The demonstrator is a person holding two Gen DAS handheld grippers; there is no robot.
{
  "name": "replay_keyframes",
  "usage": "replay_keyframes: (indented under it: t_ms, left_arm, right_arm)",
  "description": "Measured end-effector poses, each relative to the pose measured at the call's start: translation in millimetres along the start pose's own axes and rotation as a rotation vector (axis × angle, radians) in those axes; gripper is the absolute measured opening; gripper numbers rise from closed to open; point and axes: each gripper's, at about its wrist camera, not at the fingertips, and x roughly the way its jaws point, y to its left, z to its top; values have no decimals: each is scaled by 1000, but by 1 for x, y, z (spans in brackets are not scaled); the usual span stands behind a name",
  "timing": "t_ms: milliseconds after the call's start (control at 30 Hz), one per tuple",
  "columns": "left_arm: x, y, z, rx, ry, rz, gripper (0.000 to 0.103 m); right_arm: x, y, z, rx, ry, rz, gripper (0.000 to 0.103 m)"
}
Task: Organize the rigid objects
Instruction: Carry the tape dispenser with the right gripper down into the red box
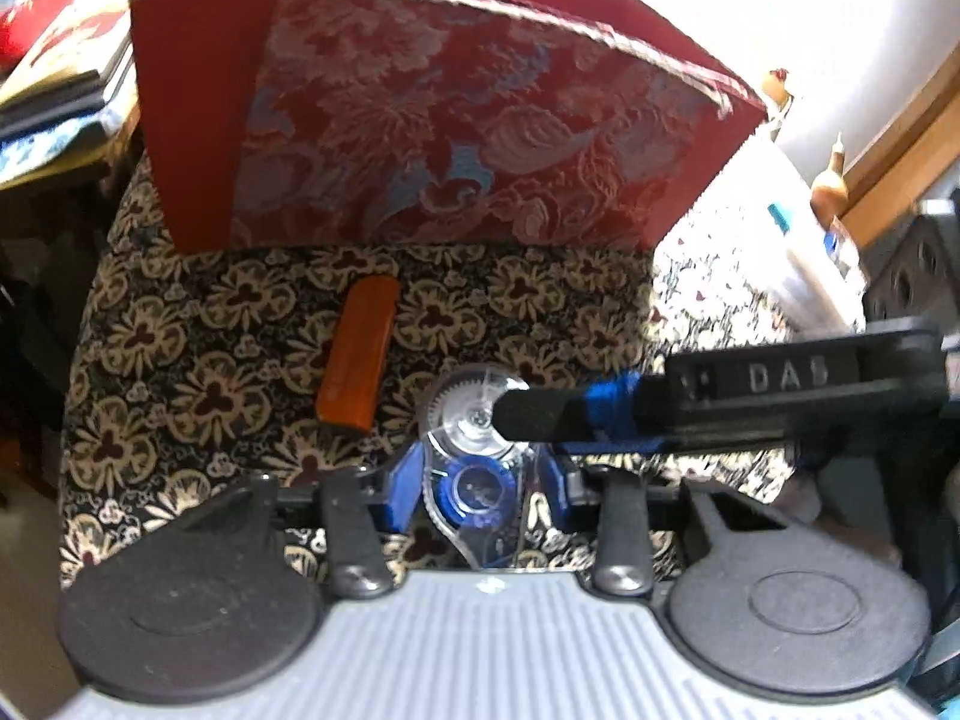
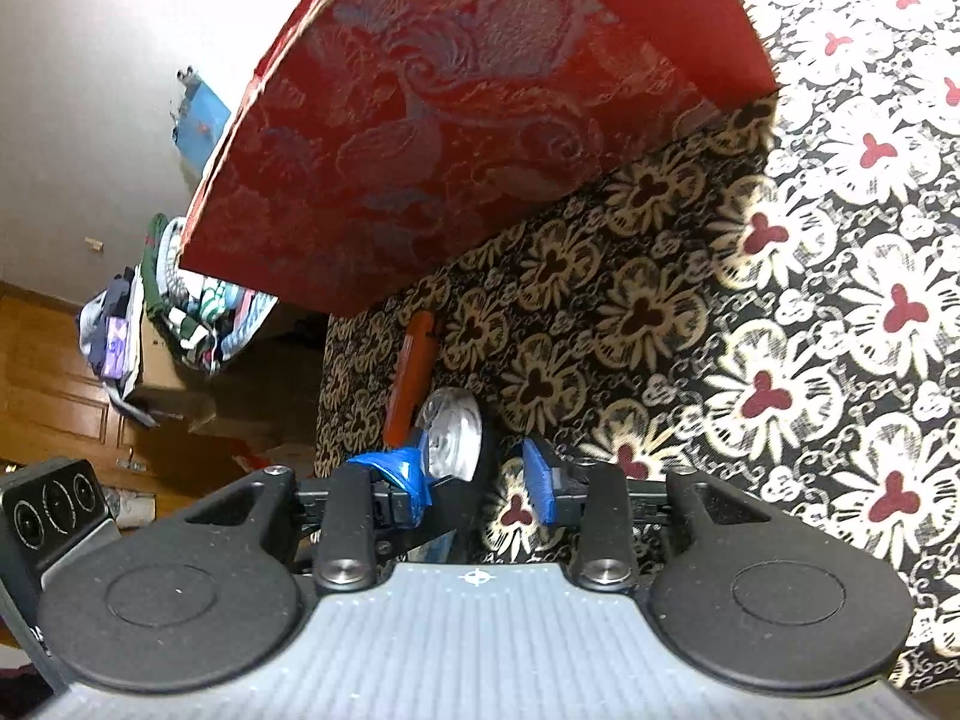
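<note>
A clear tape dispenser [image 1: 474, 480] with a blue reel stands between the blue pads of my left gripper [image 1: 477, 483], which is shut on it just above the flowered cloth [image 1: 180, 348]. From the right, a black finger [image 1: 540, 414] of my right gripper lies across the dispenser's clear toothed wheel. In the right wrist view the dispenser [image 2: 453, 432] sits against the left pad of my right gripper [image 2: 477, 480]. The right pad stands apart from it, so the jaws are open. An orange-brown bar [image 1: 357, 354] lies flat on the cloth, left of the dispenser; it also shows as a bar [image 2: 414, 360].
A tall red brocade box [image 1: 432, 120] stands on the cloth behind the objects, seen again as the box [image 2: 456, 120]. The table's left edge drops to a wooden floor with a carton of clothes [image 2: 198, 312]. A white container [image 1: 798, 240] sits at the right.
</note>
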Motion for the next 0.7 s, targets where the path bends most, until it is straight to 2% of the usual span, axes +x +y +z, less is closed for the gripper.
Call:
replay_keyframes:
  t_ms: [167, 333, 467, 700]
  left_arm:
    - [-3, -11, 6, 10, -6, -63, 37]
    - [-14, -36, 21, 98, -58, -95, 37]
    - [-29, -56, 41, 165, -129, -131, 37]
    - [-60, -79, 101, 245, -279, -153, 37]
  right_arm:
    - [-10, -11, 9, 68, 13, 61, 16]
    - [-46, 7, 19, -25, -82, 48, 15]
    - [-77, 26, 35, -104, -172, 53, 15]
    - [-99, 75, 89, -286, -306, 35, 14]
